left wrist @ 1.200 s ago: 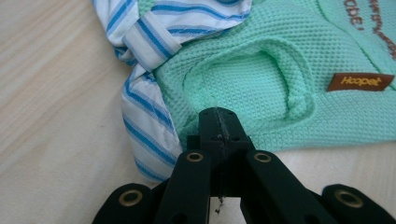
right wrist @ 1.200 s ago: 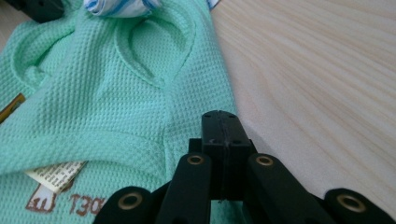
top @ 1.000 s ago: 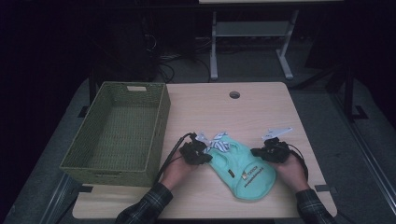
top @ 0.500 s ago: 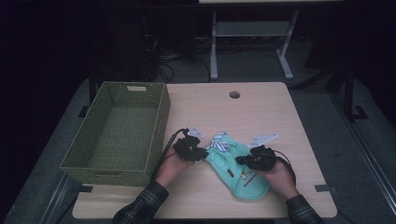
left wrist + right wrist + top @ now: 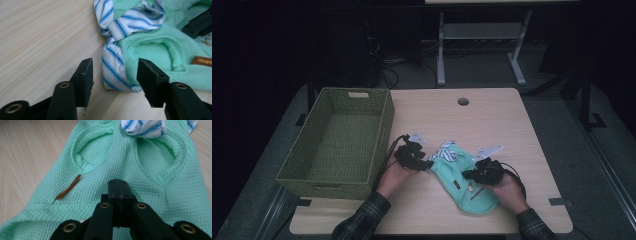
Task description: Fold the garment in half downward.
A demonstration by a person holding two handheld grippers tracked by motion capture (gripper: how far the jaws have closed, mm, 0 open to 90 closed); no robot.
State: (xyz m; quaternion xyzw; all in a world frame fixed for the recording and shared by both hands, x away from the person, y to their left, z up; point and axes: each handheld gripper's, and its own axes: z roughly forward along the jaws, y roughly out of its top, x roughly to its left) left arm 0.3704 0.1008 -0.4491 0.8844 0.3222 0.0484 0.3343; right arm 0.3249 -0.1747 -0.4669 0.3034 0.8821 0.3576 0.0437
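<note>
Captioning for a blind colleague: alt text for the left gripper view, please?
The left gripper has open black jaws either side of the blue-striped white trim of a mint green garment lying on a pale wooden table.

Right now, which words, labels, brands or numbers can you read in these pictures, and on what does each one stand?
"Hope...": light letters on the small brown tag sewn on the mint-green garment; the picture's edge cuts off the rest.
The same tag seen edge-on in the right gripper view: not readable.
Pale label on the wicker basket's far rim: too small to read.
</note>
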